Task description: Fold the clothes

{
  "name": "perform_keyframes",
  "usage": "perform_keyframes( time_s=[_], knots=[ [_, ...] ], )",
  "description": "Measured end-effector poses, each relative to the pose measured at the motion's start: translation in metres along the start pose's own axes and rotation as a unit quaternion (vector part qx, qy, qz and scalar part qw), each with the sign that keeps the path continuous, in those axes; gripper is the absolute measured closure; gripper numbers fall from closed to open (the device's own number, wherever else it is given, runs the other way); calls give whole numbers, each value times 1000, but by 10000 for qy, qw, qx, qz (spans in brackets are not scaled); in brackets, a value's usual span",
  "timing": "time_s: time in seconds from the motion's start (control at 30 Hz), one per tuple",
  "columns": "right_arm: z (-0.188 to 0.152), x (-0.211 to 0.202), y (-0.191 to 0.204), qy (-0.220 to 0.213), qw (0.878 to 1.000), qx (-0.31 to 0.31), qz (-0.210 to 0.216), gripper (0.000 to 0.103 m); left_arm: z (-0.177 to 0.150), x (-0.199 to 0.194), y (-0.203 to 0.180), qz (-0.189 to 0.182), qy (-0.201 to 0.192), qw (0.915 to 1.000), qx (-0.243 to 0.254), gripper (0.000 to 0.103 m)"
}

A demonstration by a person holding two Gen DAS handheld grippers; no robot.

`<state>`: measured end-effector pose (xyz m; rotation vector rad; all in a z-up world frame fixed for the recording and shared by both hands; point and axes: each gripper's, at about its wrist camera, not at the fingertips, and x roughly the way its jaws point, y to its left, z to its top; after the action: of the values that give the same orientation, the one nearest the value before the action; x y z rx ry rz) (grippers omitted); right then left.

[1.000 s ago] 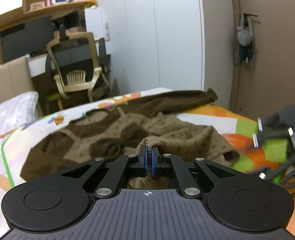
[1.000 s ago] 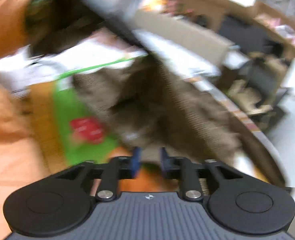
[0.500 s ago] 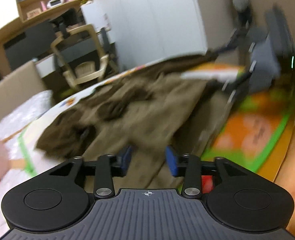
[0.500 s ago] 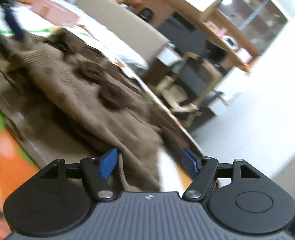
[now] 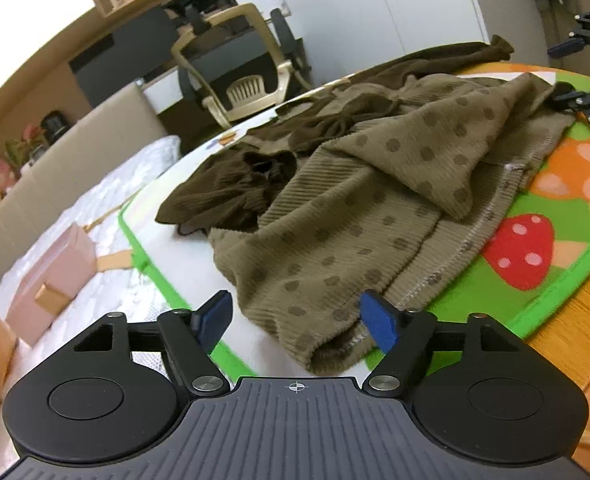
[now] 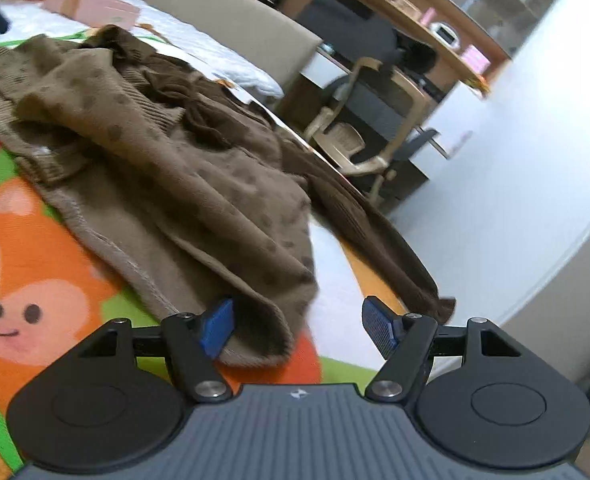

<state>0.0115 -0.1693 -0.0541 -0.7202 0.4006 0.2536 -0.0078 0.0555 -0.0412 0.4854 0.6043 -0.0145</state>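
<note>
A brown knit garment with dark dots (image 5: 375, 208) lies crumpled on a colourful play mat (image 5: 543, 240). Its dark brown sleeve (image 5: 231, 192) is bunched at the left, and another sleeve (image 6: 367, 236) trails toward the mat's far edge. My left gripper (image 5: 297, 322) is open, its jaws wide on either side of the garment's near corner. My right gripper (image 6: 299, 326) is open too, with the hem's other corner lying between its blue pads (image 6: 217, 326). The right gripper also shows at the upper right of the left wrist view (image 5: 587, 76).
The mat lies on a white quilted bed (image 5: 95, 208) with a beige headboard (image 5: 75, 160). A pink box (image 5: 51, 280) sits on the bed at the left. A beige office chair (image 5: 235, 76) and a desk stand beyond the bed, before white wardrobes.
My left gripper was shut on the garment's edge and has let go, opening wide. My right gripper also opened wide. Both now sit low at the hem corners.
</note>
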Motion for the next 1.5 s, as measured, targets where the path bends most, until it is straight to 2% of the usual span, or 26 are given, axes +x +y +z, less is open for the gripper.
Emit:
perform_keyframes(
  time_s=[0.1,0.2,0.27,0.3,0.33,0.4,0.53,0.6,0.7,0.83,0.9,0.97,1.0,1.03,1.07,1.13,1.2,1.27,1.4,1.47,1.5],
  knots=[
    [1,-2,0,-32,9999,-21,-119,33,0,3,0,139,50,9999,58,21],
    [6,3,-9,-101,9984,118,-546,35,1,6,16,590,93,9979,-263,21],
    [8,3,-19,-165,9962,315,-792,49,-1,2,24,926,125,9952,-291,21],
    [9,2,-25,-181,9950,420,-891,63,-2,0,28,1110,155,9933,-272,21],
    [8,-3,-31,-172,9939,530,-947,70,-4,-4,32,1267,192,9914,-255,21],
    [3,-15,-41,-153,9932,695,-926,70,-11,-17,40,1365,288,9897,-318,18],
    [-16,-38,-43,30,9944,787,-707,69,-26,-46,49,1446,421,9871,-545,19],
    [-31,-43,-42,149,9953,856,-421,67,-31,-55,55,1071,438,9895,-867,17],
    [-46,-50,-45,278,9933,1122,18,54,-29,-61,63,407,346,9881,-1442,14],
    [-42,-66,-54,-56,9883,1474,388,39,-6,-53,72,-293,94,9739,-2249,10],
    [-31,-67,-64,-295,9821,1756,619,33,10,-41,77,-557,-11,9652,-2554,10],
    [-16,-61,-74,-493,9733,2051,911,28,31,-26,78,-744,-97,9600,-2697,10],
    [-8,-56,-79,-579,9681,2193,1062,22,43,-17,77,-800,-146,9595,-2698,9],
    [0,-51,-83,-649,9630,2323,1207,16,55,-8,73,-789,-211,9628,-2575,9],
    [10,-42,-86,-684,9585,2426,1335,14,67,4,68,-740,-269,9687,-2353,9],
    [30,-17,-92,-703,9481,2643,1624,0,86,27,57,-667,-274,9787,-1920,8],
    [49,13,-99,-703,9353,2883,1930,0,103,56,50,-705,-171,9841,-1622,8],
    [67,49,-103,-645,9232,3094,2187,0,114,78,47,-761,-101,9856,-1504,8],
    [94,118,-95,-347,9162,3295,2254,0,122,109,42,-774,-5,9891,-1255,8],
    [94,141,-90,-178,9099,3432,2325,0,119,117,39,-777,16,9917,-1022,10],
    [93,152,-87,-94,9065,3500,2359,0,116,119,39,-786,25,9929,-893,27]
  ],
)
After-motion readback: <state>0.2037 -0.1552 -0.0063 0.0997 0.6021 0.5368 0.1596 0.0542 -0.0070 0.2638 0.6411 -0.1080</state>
